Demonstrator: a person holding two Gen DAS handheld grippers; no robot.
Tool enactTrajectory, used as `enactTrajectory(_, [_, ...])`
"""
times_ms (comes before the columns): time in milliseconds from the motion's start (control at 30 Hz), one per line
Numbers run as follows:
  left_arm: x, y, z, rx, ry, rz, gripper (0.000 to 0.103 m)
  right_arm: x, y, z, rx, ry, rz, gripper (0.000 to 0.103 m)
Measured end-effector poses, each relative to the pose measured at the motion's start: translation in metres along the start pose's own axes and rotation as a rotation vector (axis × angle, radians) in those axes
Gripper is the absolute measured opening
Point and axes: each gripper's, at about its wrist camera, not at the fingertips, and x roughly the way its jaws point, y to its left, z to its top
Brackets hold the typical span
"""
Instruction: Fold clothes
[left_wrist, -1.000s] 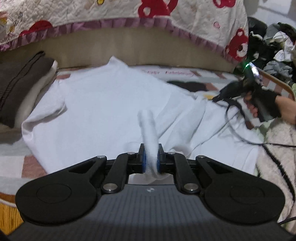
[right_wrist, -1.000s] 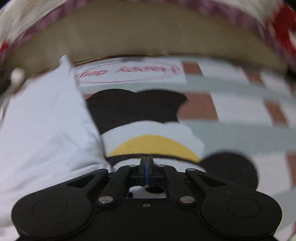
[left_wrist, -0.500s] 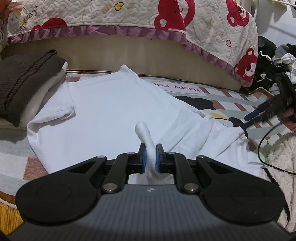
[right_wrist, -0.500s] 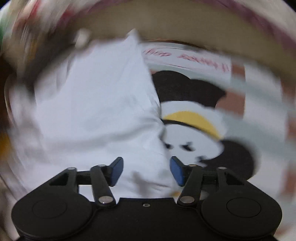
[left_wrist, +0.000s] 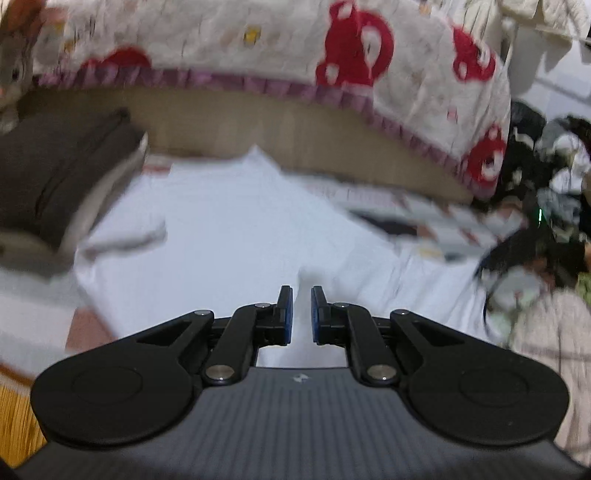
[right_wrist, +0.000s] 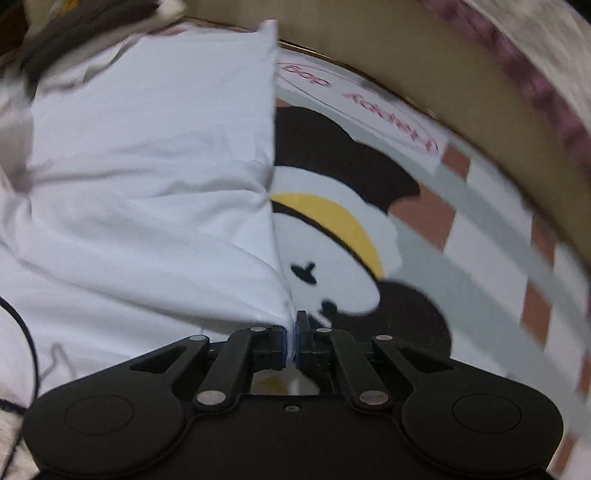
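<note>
The white shirt (right_wrist: 147, 166), spread across frame left on the mat (right_wrist: 461, 229), is light, limp cloth: right gripper (right_wrist: 291, 338) pinches its edge, left gripper (left_wrist: 298, 314) stands slightly parted, holding nothing; grip hems.

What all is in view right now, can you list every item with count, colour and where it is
white T-shirt: one, white, spread on the mat, its right edge pinched
folded clothes: one stack, dark brown over cream, left of the T-shirt
cartoon mat: one, white with brown and grey checks and a black and yellow figure, under the T-shirt
quilt: one, cream with red bears and a purple frill, hanging over the bed edge behind
clothes pile: one heap, dark and pale mixed, far right, blurred
cable: one, black, at the T-shirt's left edge in the right wrist view
left gripper: one, black with blue pads, jaws slightly apart over the T-shirt
right gripper: one, black with blue pads, jaws closed on the T-shirt's edge
</note>
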Motion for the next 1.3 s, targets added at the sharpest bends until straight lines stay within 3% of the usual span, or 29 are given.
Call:
enactTrajectory(133, [0.008, -0.005, -0.005, 0.088, 0.107, 0.030, 0.008, 0.008, 0.007, 0.003, -0.030, 0.020, 0.002, 0.003])
enactTrajectory(200, [0.013, -0.002, 0.007, 0.077, 0.086, 0.063, 0.011, 0.012, 0.018, 0.002, -0.088, 0.044, -0.029, 0.003])
enactTrajectory(267, [0.026, 0.001, 0.025, 0.044, 0.059, 0.033, 0.025, 0.015, 0.022, 0.002, -0.111, 0.064, -0.042, 0.003])
enactTrajectory(300, [0.034, 0.002, 0.034, 0.033, 0.048, 0.012, 0.042, 0.018, 0.022, 0.003, -0.108, 0.072, -0.043, 0.003])
enactTrajectory(333, [0.047, 0.001, 0.042, 0.022, 0.065, 0.002, 0.051, 0.020, 0.021, 0.004, -0.104, 0.079, -0.043, 0.003])
enactTrajectory(367, [0.060, 0.000, 0.049, 0.010, 0.081, -0.009, 0.052, 0.023, 0.020, 0.005, -0.100, 0.086, -0.043, 0.003])
enactTrajectory(433, [0.089, -0.003, 0.061, -0.034, 0.135, -0.028, 0.052, 0.023, 0.020, 0.002, -0.095, 0.090, -0.040, 0.003])
enactTrajectory(533, [0.138, -0.008, 0.065, -0.101, 0.276, -0.070, 0.052, 0.021, 0.021, 0.000, -0.098, 0.074, -0.043, 0.003])
enactTrajectory(567, [0.148, -0.014, 0.059, -0.073, 0.333, -0.068, 0.050, 0.021, 0.020, 0.000, -0.095, 0.069, -0.040, 0.003])
enactTrajectory(600, [0.157, -0.020, 0.053, -0.042, 0.389, -0.066, 0.041, 0.021, 0.019, -0.001, -0.091, 0.066, -0.037, 0.003])
enactTrajectory(633, [0.159, -0.029, 0.043, 0.033, 0.442, -0.065, 0.008, 0.021, 0.017, -0.001, -0.079, 0.062, -0.030, 0.003])
enactTrajectory(667, [0.153, -0.038, 0.033, 0.116, 0.462, -0.049, 0.004, 0.021, 0.014, -0.002, -0.068, 0.059, -0.024, 0.003])
enactTrajectory(700, [0.146, -0.047, 0.023, 0.195, 0.479, -0.034, 0.003, 0.021, 0.011, -0.002, -0.052, 0.056, -0.013, 0.003])
enactTrajectory(800, [0.097, -0.051, 0.009, 0.156, 0.446, -0.062, 0.003, 0.021, 0.002, -0.003, 0.000, 0.048, 0.020, 0.003])
enactTrajectory(967, [0.020, -0.053, -0.002, 0.123, 0.396, -0.170, 0.005, 0.024, -0.010, -0.002, 0.072, 0.049, 0.102, 0.004])
enactTrajectory(1200, [0.015, -0.037, -0.004, 0.166, 0.469, -0.121, 0.007, 0.036, -0.011, 0.001, 0.046, 0.087, 0.097, 0.004])
enactTrajectory(1267, [0.013, -0.033, -0.005, 0.178, 0.489, -0.107, 0.008, 0.035, -0.010, 0.000, 0.034, 0.099, 0.098, 0.011])
enactTrajectory(1300, [0.013, -0.030, -0.005, 0.184, 0.500, -0.099, 0.011, 0.034, -0.011, 0.000, 0.028, 0.115, 0.090, 0.023])
